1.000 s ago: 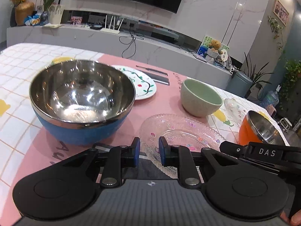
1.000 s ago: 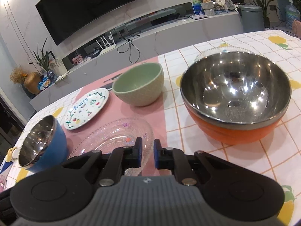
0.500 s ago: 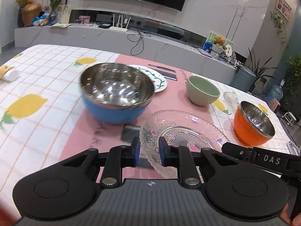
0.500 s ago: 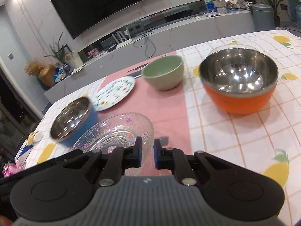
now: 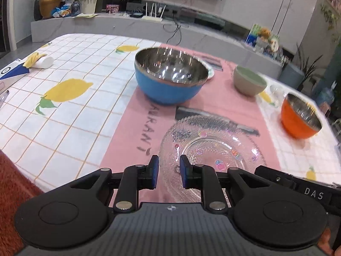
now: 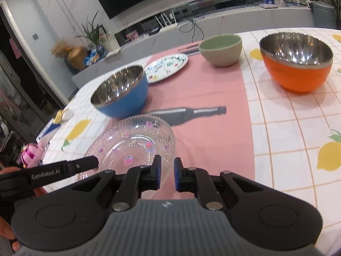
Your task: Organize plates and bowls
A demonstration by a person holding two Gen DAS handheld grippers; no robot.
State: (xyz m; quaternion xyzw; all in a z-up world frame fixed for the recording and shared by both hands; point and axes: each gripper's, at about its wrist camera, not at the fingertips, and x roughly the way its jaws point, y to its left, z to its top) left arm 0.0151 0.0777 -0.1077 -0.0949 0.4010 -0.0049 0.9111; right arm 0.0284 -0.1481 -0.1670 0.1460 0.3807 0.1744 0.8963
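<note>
A clear glass plate (image 5: 215,151) lies on the pink runner right in front of both grippers; it also shows in the right wrist view (image 6: 132,143). Behind it stand a blue steel-lined bowl (image 5: 170,76) (image 6: 121,93), a green bowl (image 5: 249,81) (image 6: 221,49), an orange steel-lined bowl (image 5: 300,117) (image 6: 296,61) and a painted white plate (image 6: 166,68). My left gripper (image 5: 169,174) hangs over the plate's near rim, jaws a narrow gap apart, empty. My right gripper (image 6: 166,175) sits at the plate's right near rim, jaws nearly closed, empty.
The table (image 5: 70,106) has a lemon-print cloth and a pink runner (image 6: 213,106) with a printed bottle. A white roll (image 5: 42,61) and a blue box (image 5: 12,72) lie at the far left edge. A pink toy (image 6: 32,151) sits by the left edge.
Both grippers have pulled back and up from the blue and orange bowls. The bowls now stand farther off on the table, and the glass plate is nearest.
</note>
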